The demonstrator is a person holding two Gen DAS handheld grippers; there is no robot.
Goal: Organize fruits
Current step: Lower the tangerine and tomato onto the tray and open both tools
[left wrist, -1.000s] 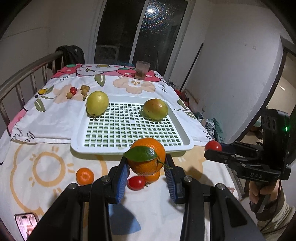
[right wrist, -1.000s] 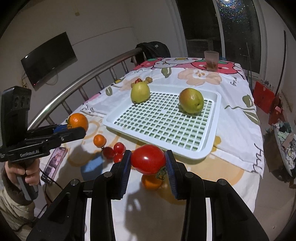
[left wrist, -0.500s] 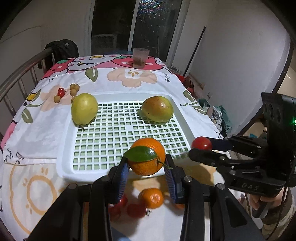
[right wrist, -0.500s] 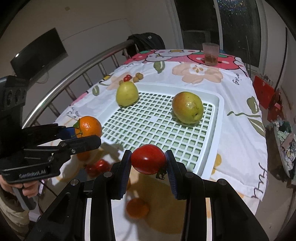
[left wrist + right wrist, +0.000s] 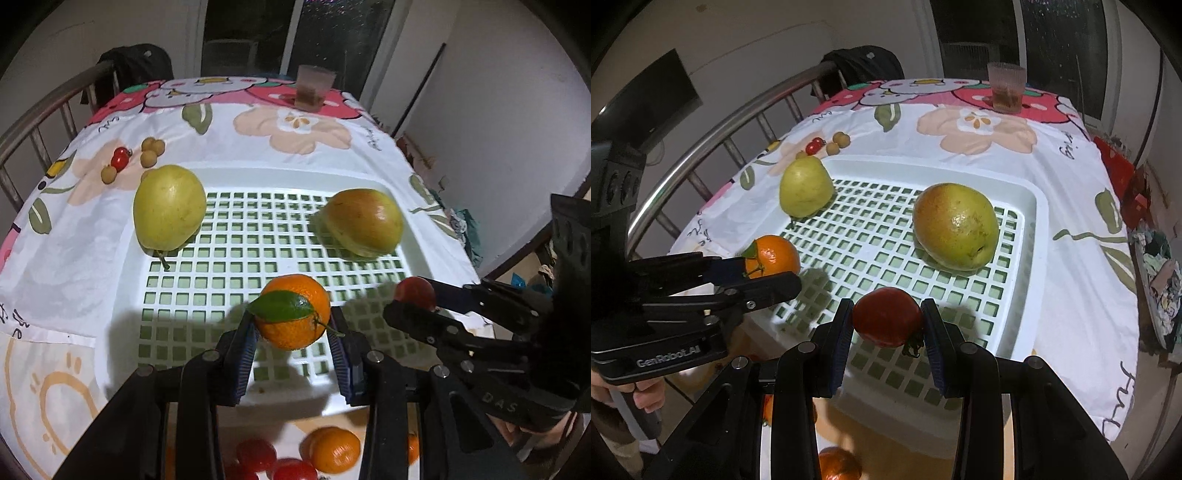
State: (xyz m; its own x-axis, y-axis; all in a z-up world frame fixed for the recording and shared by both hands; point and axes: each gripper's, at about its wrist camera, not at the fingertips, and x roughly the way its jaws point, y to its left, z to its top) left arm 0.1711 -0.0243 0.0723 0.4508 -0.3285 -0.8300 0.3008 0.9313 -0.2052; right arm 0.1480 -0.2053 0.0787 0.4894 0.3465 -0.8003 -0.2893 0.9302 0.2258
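- My left gripper (image 5: 293, 325): clamped on the orange (image 5: 293, 312), held over the tray (image 5: 424, 236), near-left part, bare grid directly below.
- My right gripper (image 5: 886, 325): clamped on the tomato (image 5: 886, 317), over the tray's near-right part, equally close.

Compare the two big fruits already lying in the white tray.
The yellow pear is plain pale yellow-green; the blushed pear has a reddish-orange flush over green.
The yellow pear sits at the tray's far left corner against the rim; the blushed pear lies toward the right side.
The yellow pear's stem shows in the left view; the blushed pear's does not.
Both rest untouched on the grid.
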